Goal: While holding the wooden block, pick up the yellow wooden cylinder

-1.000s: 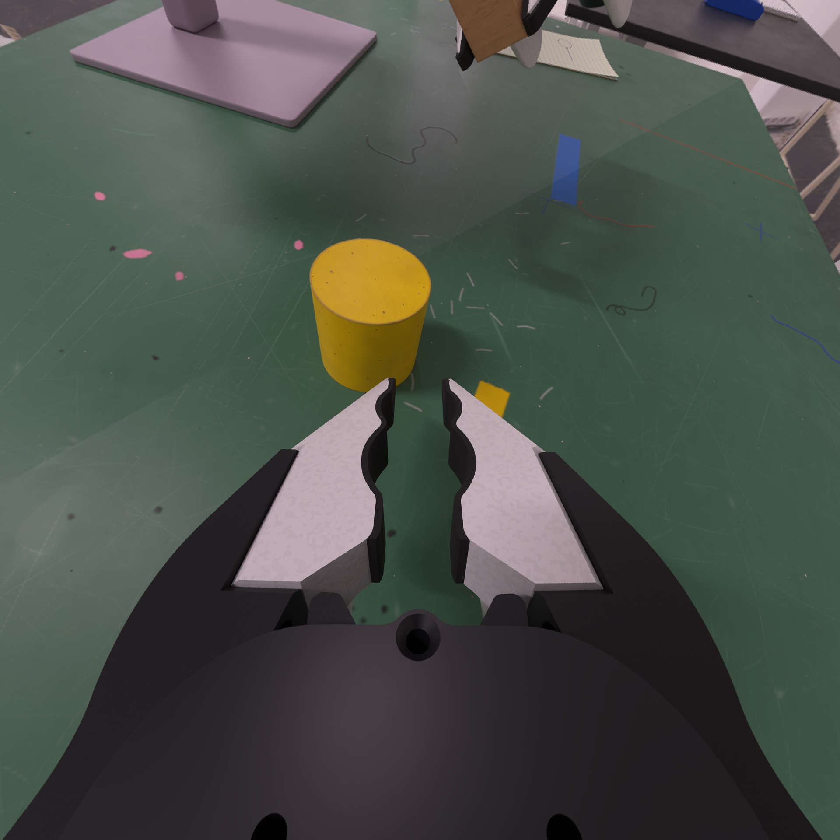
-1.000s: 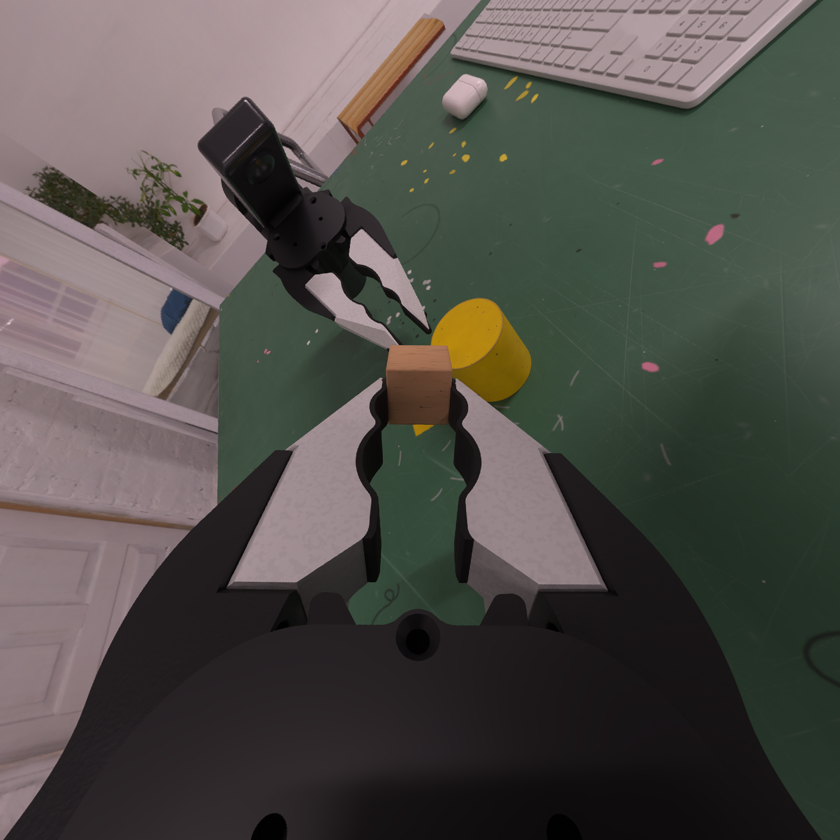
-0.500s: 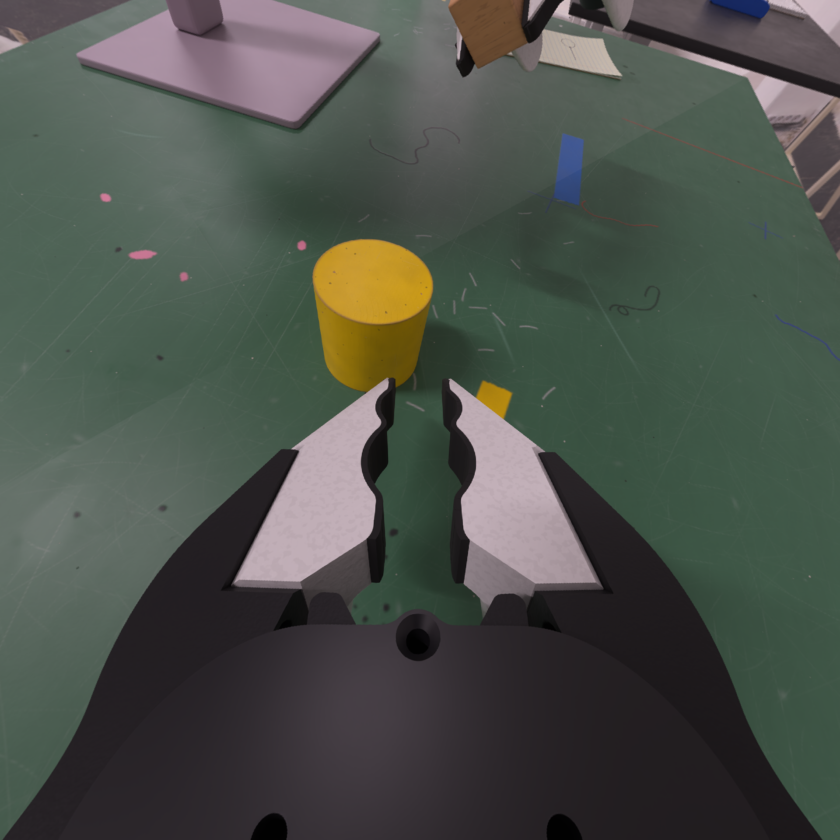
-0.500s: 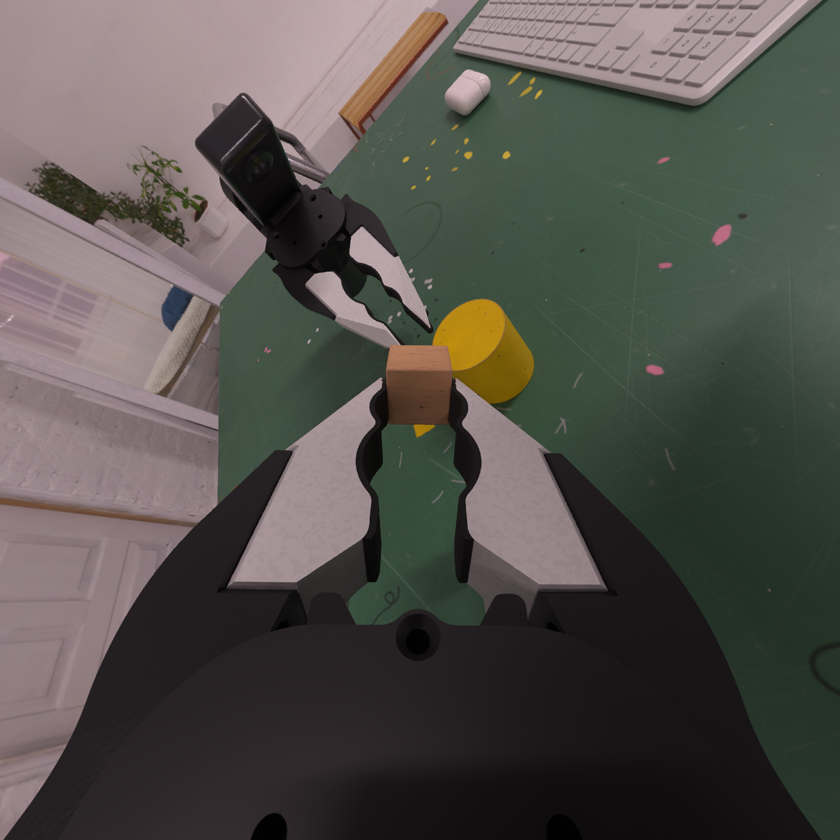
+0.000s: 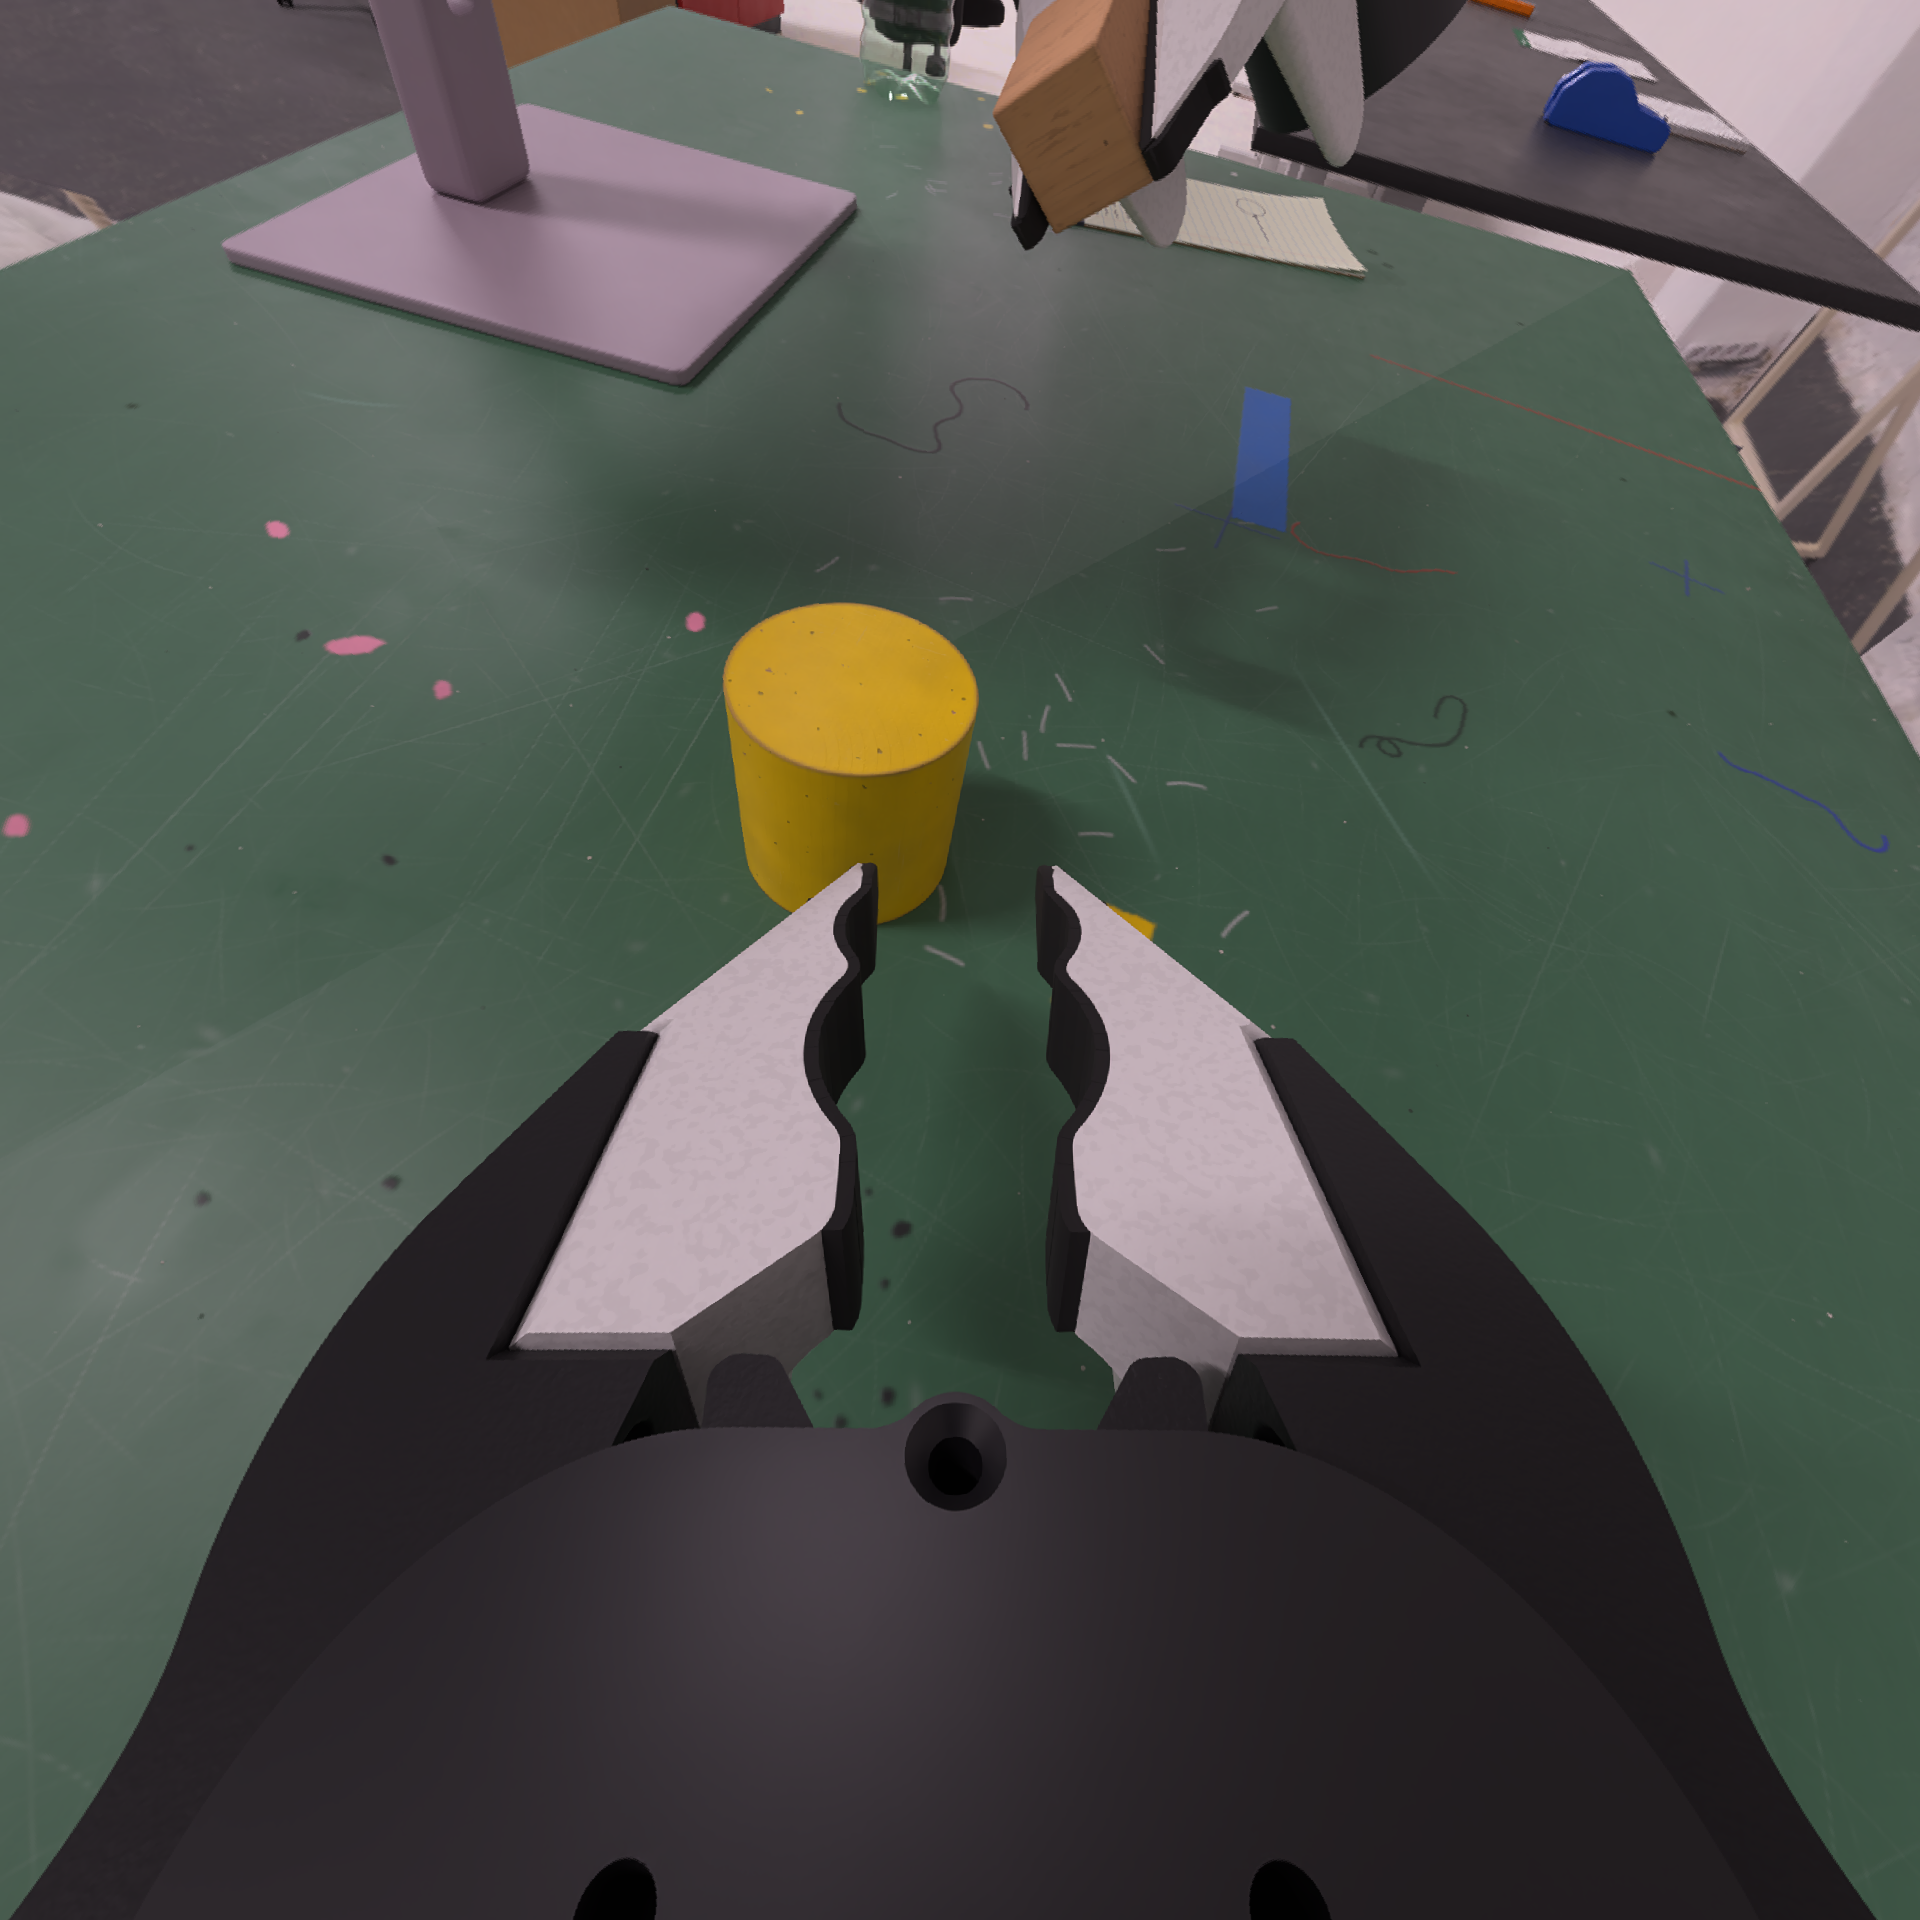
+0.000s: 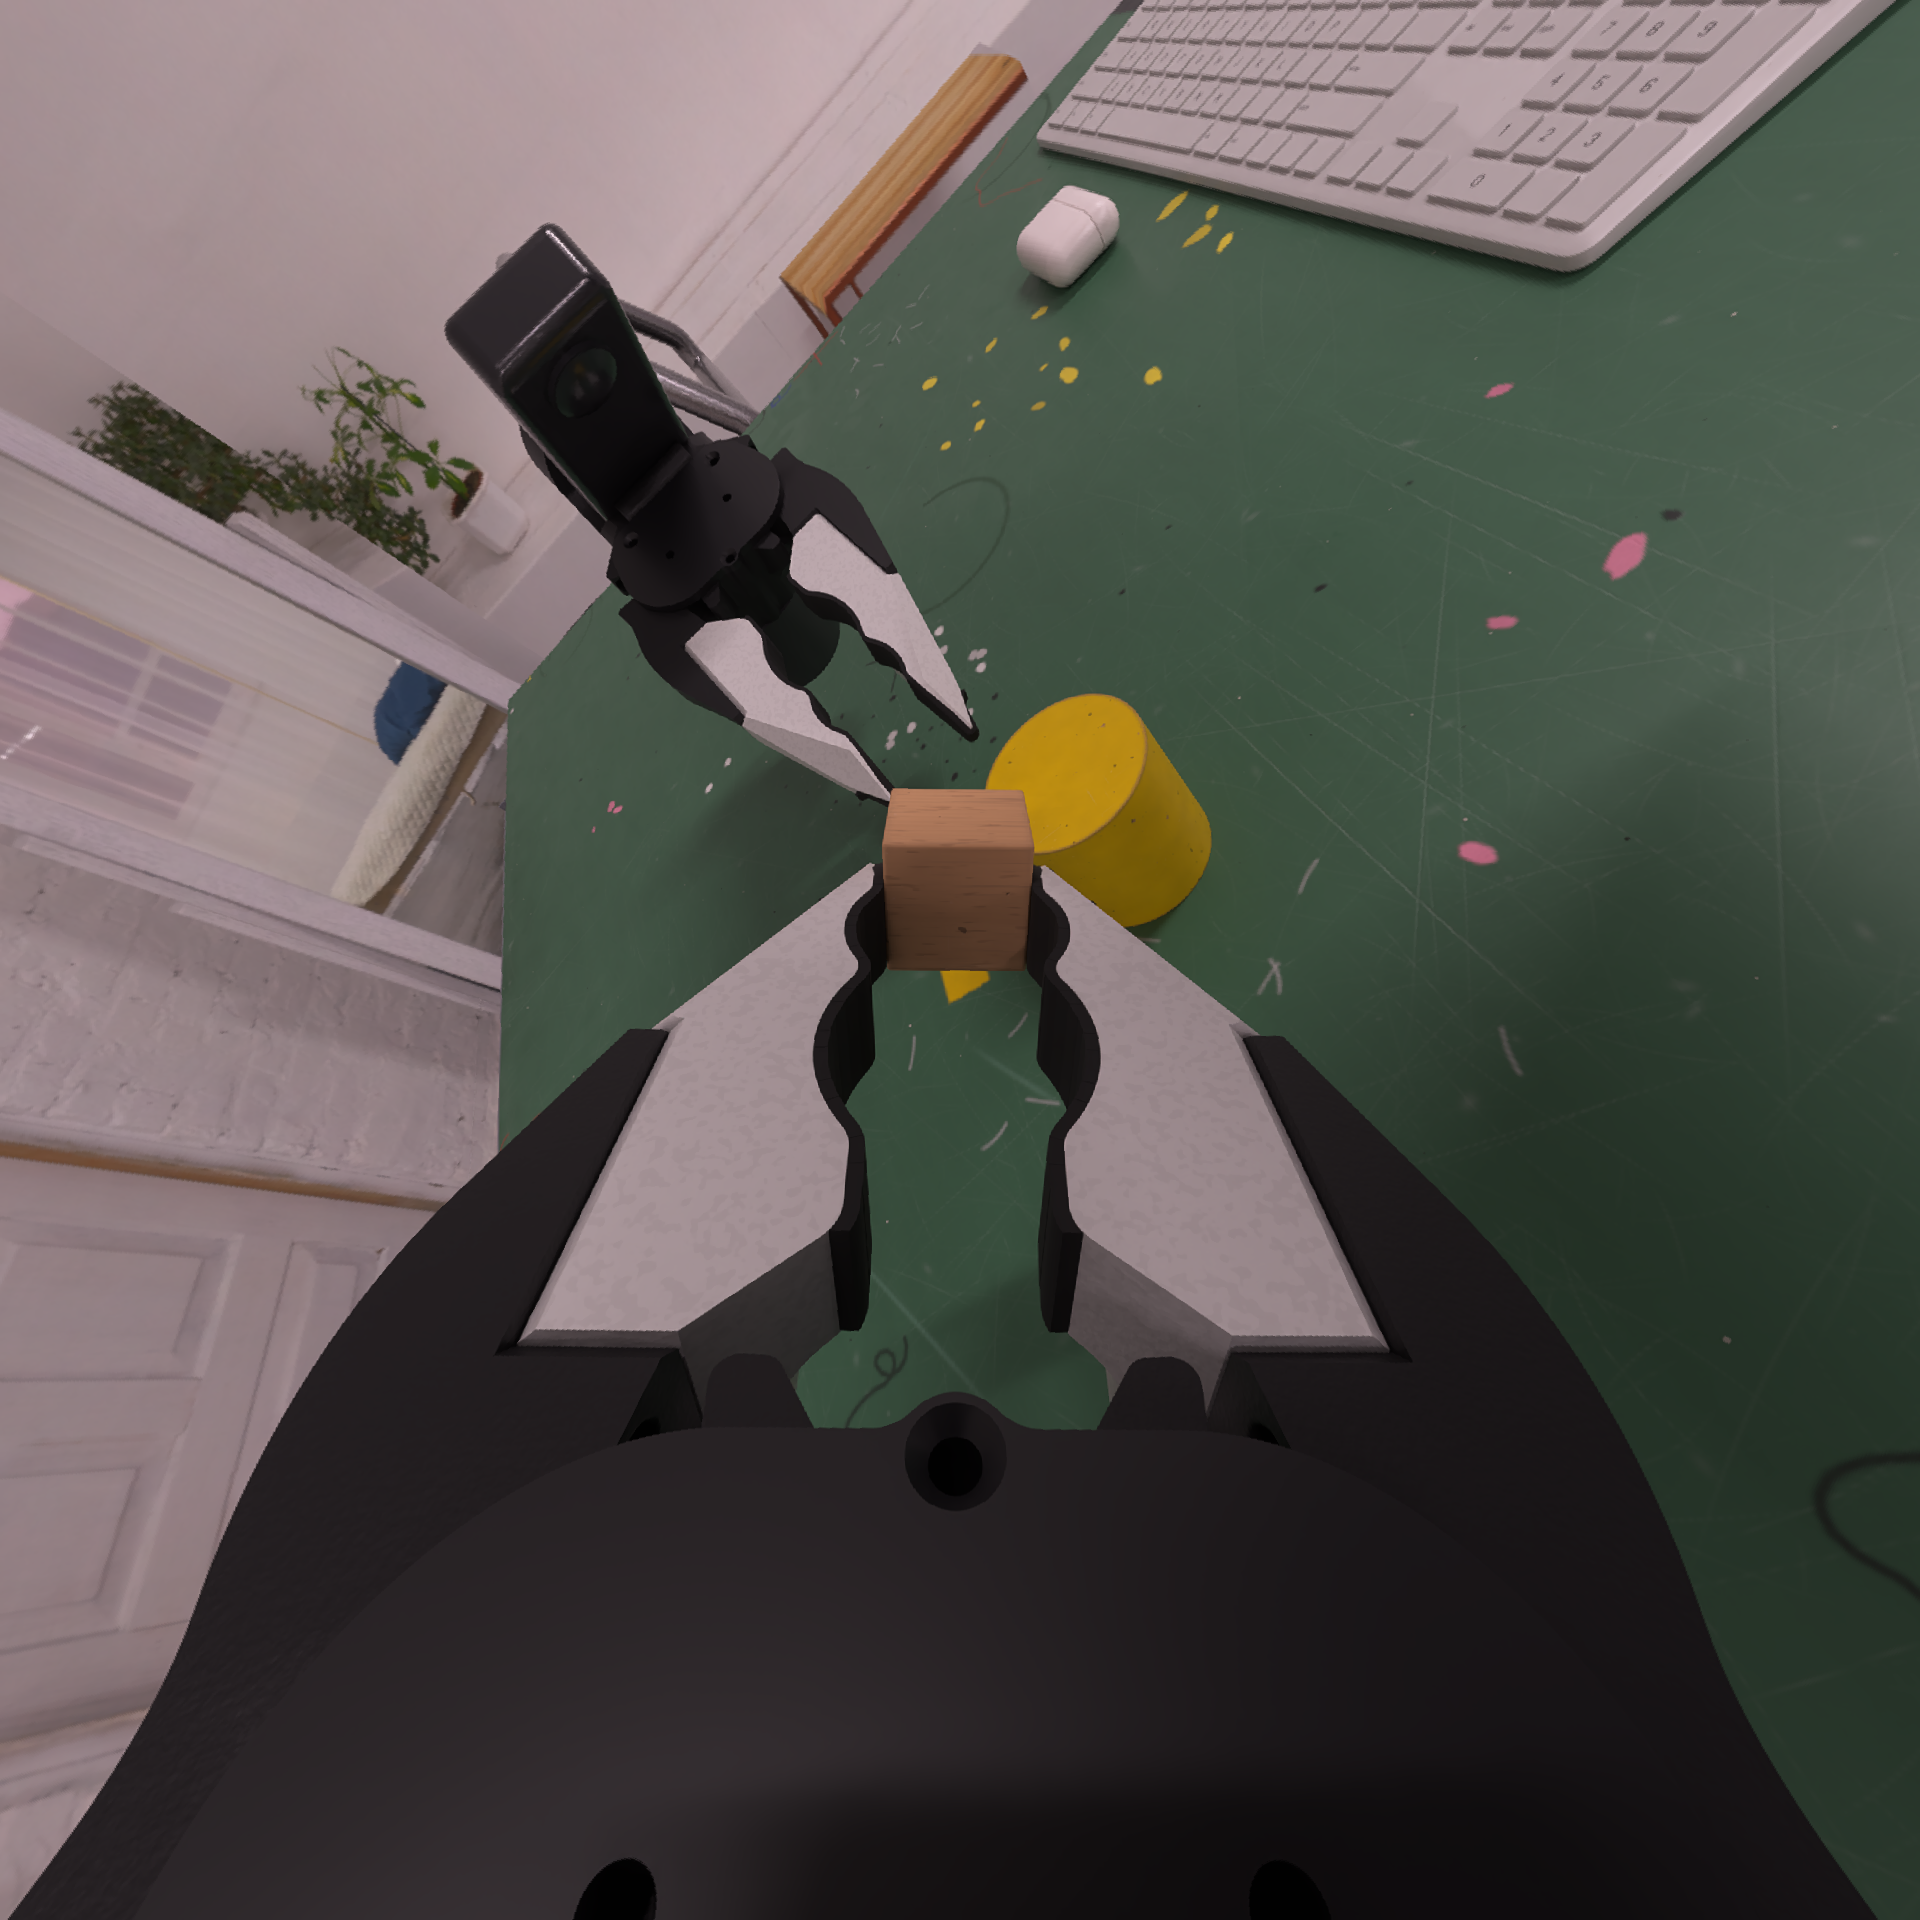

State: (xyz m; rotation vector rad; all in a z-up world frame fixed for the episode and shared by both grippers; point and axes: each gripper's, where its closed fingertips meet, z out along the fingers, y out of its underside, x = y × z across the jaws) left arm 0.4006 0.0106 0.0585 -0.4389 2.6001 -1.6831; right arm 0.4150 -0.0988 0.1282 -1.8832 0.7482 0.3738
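The right gripper [image 6: 956,883] hangs above the green surface [image 6: 1558,1039], its jaws pinching the wooden block [image 6: 956,894] at their tips. The yellow wooden cylinder [image 5: 850,753] stands upright on the surface, well in from every edge. The left gripper [image 5: 956,883] is just short of it, jaws spread and empty, aimed a little to the cylinder's right. A monitor stand [image 5: 561,239] sits toward the far left corner in the left wrist view.

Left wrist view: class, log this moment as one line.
left gripper: open, short of yellow wooden cylinder | right gripper: holding wooden block
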